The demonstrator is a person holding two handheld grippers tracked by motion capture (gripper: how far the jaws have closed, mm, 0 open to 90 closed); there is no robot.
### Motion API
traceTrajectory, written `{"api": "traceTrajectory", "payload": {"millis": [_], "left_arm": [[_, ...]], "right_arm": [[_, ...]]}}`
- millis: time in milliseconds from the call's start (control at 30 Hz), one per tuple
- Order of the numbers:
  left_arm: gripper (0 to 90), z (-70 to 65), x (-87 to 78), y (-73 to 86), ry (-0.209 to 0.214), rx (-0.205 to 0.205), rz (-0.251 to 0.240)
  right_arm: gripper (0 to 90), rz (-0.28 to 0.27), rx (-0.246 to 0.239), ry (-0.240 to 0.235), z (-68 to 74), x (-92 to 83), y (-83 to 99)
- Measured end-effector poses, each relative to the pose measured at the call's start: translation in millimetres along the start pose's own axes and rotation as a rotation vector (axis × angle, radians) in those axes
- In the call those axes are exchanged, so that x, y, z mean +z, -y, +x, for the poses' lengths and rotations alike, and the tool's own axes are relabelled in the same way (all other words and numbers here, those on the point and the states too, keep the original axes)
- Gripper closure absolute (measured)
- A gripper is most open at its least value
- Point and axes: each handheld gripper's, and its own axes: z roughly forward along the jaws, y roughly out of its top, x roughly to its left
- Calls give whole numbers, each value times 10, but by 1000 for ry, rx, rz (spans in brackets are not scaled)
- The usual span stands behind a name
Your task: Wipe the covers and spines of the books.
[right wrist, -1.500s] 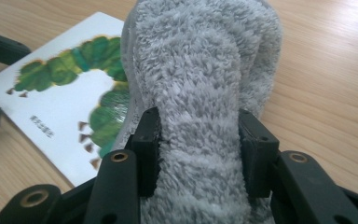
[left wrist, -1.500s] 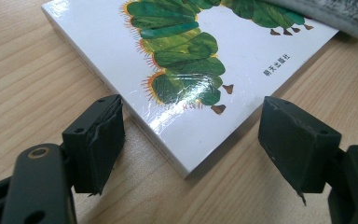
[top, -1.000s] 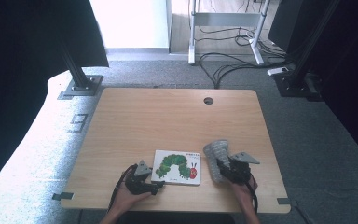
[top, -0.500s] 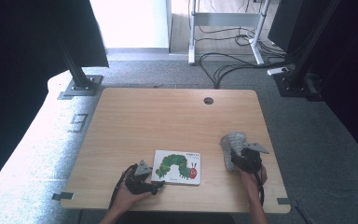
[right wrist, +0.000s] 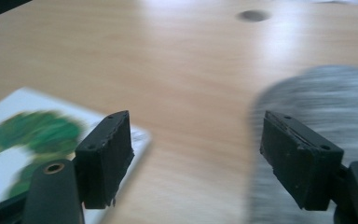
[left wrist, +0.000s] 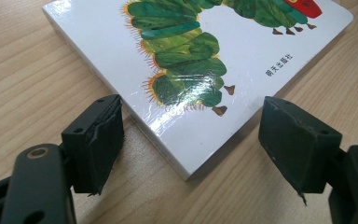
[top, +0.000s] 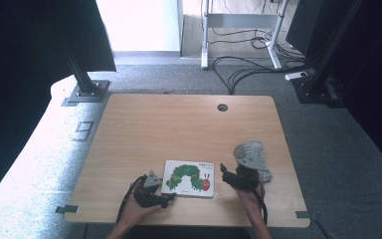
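Observation:
A white picture book with a green caterpillar on its cover lies flat near the wooden table's front edge. My left gripper stands open at the book's near left corner. In the left gripper view that corner of the book pokes in between the two pads without touching them. My right gripper is just right of the book, and its jaws have just been opening. In the right gripper view it is open with bare table between the jaws, the book on the left and a grey cloth on the right.
The grey cloth lies crumpled on the table just behind my right hand. A cable hole sits near the far edge. Beyond the table are stand feet, cables and a desk frame on grey carpet.
The right gripper swung out to the right, then came back left toward the book. The grey cloth now lies slightly farther right. The left gripper and the book have stayed put.

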Motion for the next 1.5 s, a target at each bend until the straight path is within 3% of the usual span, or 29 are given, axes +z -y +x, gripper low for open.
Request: {"api": "traceTrajectory", "payload": {"millis": [100, 233, 367, 533, 700, 967, 1233, 1500], "left_arm": [[226, -3, 0, -1, -2, 0, 1], [222, -6, 2, -3, -5, 0, 2], [222, -7, 4, -4, -6, 0, 3], [219, -12, 6, -6, -9, 1, 4], [218, -12, 8, -8, -10, -1, 4], [213, -21, 13, -10, -17, 7, 7], [199, -37, 20, -13, -23, 16, 12], [181, -60, 30, -17, -35, 31, 20]], "right_arm": [[249, 53, -28, -75, 197, 119, 74], [248, 135, -48, -138, 376, 270, 202], [248, 175, -52, -172, 476, 320, 267], [247, 207, -50, -178, 508, 363, 293], [242, 216, -12, -201, 492, 379, 304], [231, 222, -4, -195, 516, 382, 298], [239, 198, 45, -214, 490, 366, 228], [237, 161, 58, -225, 489, 287, 139]]}}
